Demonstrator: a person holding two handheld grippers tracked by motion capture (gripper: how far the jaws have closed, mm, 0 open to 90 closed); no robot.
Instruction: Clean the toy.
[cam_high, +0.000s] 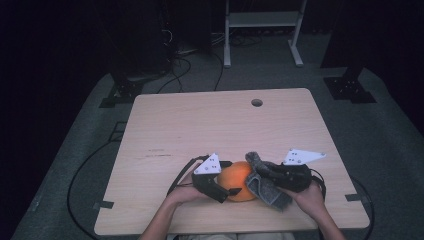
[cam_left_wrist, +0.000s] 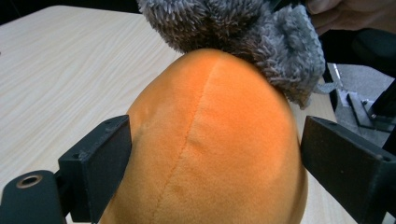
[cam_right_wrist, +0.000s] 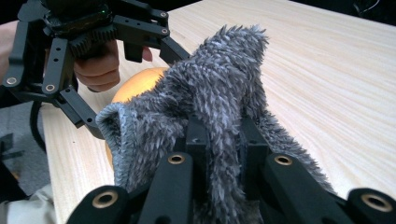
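Observation:
An orange plush ball (cam_high: 239, 181) lies on the wooden table (cam_high: 200, 125) near its front edge. My left gripper (cam_high: 231, 178) has its jaws on either side of the orange plush ball (cam_left_wrist: 210, 140); the left pad touches it and the right pad stands just off it, so the left gripper (cam_left_wrist: 217, 163) is open. A grey fuzzy cloth (cam_high: 265, 184) is draped over the ball's right side. My right gripper (cam_right_wrist: 224, 140) is shut on the grey fuzzy cloth (cam_right_wrist: 219, 79), which bunches up between its jaws. Behind the cloth a patch of the orange ball (cam_right_wrist: 140, 81) shows.
The table has a round cable hole (cam_high: 257, 102) near its far edge. Beyond the table stand a white metal frame (cam_high: 262, 25) and black stands, with cables (cam_high: 175, 65) on the grey floor. The person's forearms come in at the front edge.

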